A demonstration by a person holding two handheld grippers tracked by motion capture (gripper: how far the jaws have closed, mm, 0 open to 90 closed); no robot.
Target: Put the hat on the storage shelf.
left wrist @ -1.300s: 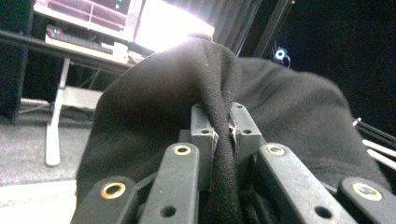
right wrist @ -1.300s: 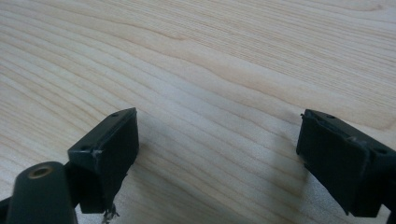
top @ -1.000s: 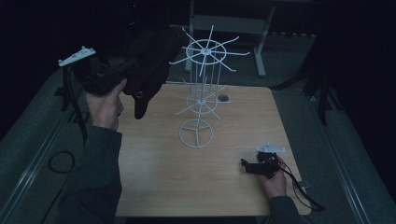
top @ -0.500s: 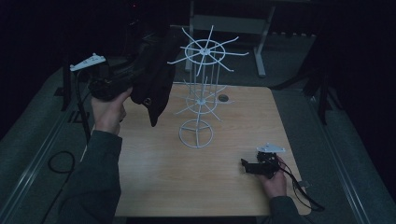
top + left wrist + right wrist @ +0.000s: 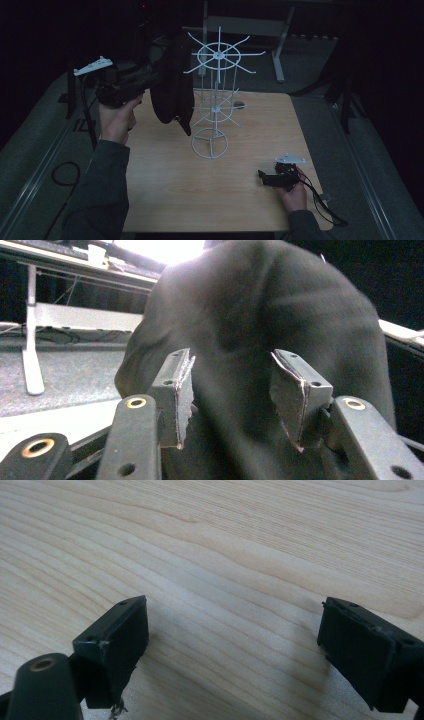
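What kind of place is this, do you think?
Probably a dim lab or workshop set up for recording, not a home: a bare wooden table carries only a white wire rack with a black cloth hung on it, and another desk's metal legs stand behind.

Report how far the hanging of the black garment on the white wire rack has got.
Done: the black garment is draped over an upper arm of the white wire rack. In hand: the left gripper has just been opening, pads apart from the cloth. Left: pull it away. The right gripper rests open on the table.
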